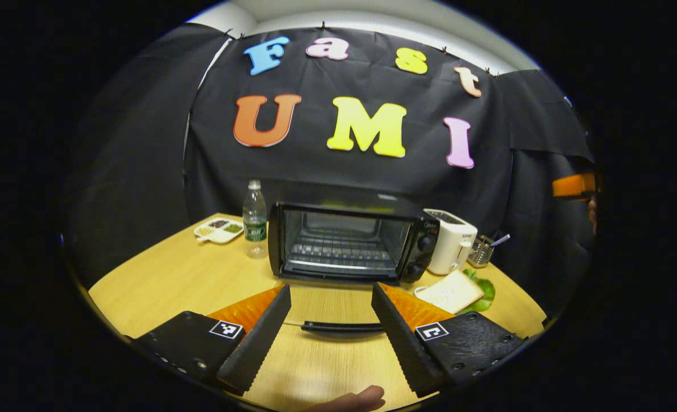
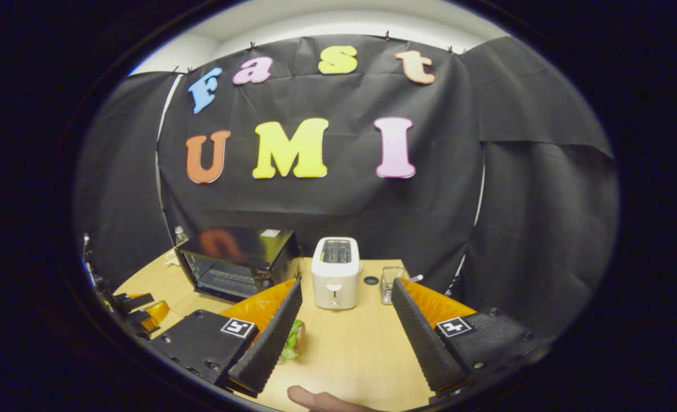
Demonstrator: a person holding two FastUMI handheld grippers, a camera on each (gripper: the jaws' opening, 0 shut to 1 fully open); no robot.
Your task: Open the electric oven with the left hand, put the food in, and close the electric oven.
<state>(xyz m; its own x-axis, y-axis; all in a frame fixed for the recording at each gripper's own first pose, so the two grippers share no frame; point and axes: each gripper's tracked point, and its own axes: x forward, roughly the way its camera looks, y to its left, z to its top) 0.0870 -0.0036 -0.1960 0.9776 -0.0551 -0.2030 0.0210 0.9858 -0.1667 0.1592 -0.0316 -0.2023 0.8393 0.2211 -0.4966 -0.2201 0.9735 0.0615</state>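
Observation:
The black electric oven (image 1: pixel 349 243) stands mid-table with its glass door folded down flat, the wire rack showing inside. The door's black handle (image 1: pixel 341 327) lies between the fingers of my left gripper (image 1: pixel 331 289), which is open and not touching it. The food, a slice of bread on lettuce (image 1: pixel 451 290), rests on the table right of the oven. My right gripper (image 2: pixel 347 286) is open and holds nothing; the food (image 2: pixel 293 340) peeks out beside its left finger. The oven (image 2: pixel 235 263) sits to its left, and the left gripper (image 2: pixel 138 312) shows low at the left edge.
A white toaster (image 1: pixel 451 247) stands right of the oven, with a small metal holder (image 1: pixel 480 250) beyond it. A water bottle (image 1: pixel 254 218) and a divided white dish (image 1: pixel 219 230) stand left of the oven. A thumb (image 1: pixel 361 397) shows at the bottom.

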